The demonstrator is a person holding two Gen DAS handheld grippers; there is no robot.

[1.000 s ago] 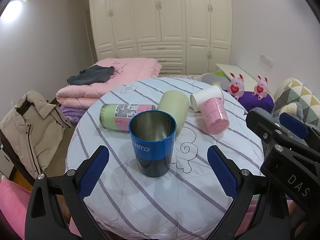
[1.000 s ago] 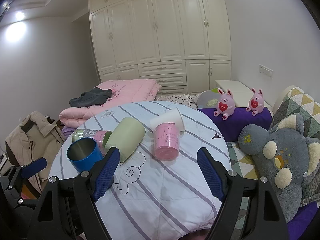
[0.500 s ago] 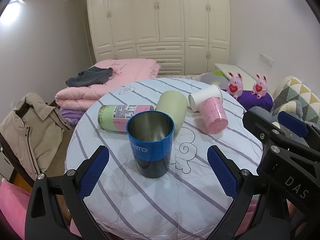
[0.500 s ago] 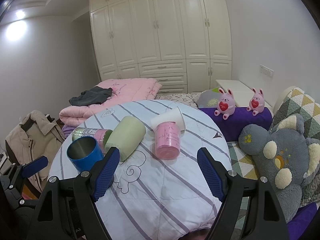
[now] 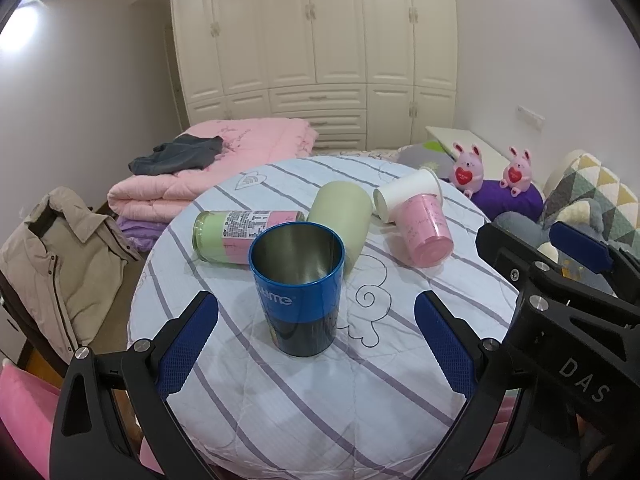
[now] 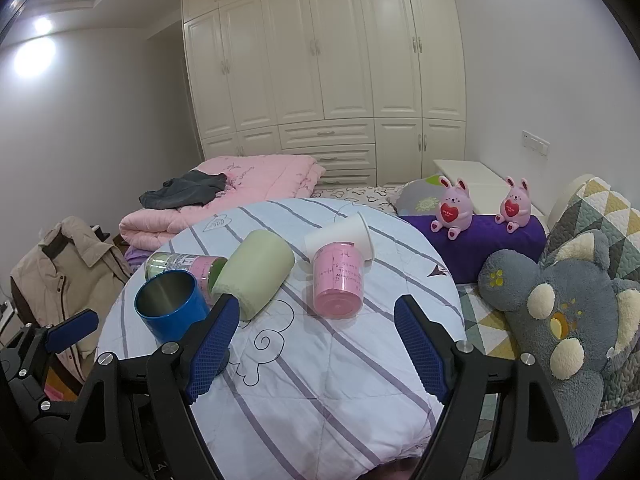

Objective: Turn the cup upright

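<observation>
Left wrist view: my left tongs (image 5: 316,344) wide open, empty; blue cup (image 5: 298,292) upright on bench (image 5: 280,412), 12 o'clock, looming slightly larger than second ago.

Right wrist view: my right tongs (image 6: 316,356) wide open, empty, unchanged; pink cup (image 6: 339,285) on side, 12 o'clock — probably next flip.

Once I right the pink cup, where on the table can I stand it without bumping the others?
Bare cloth lies nearest the right gripper, in front of the pink cup, and right of the blue cup near the left gripper. Behind, the green cup, white paper cup and labelled bottle crowd together.
</observation>
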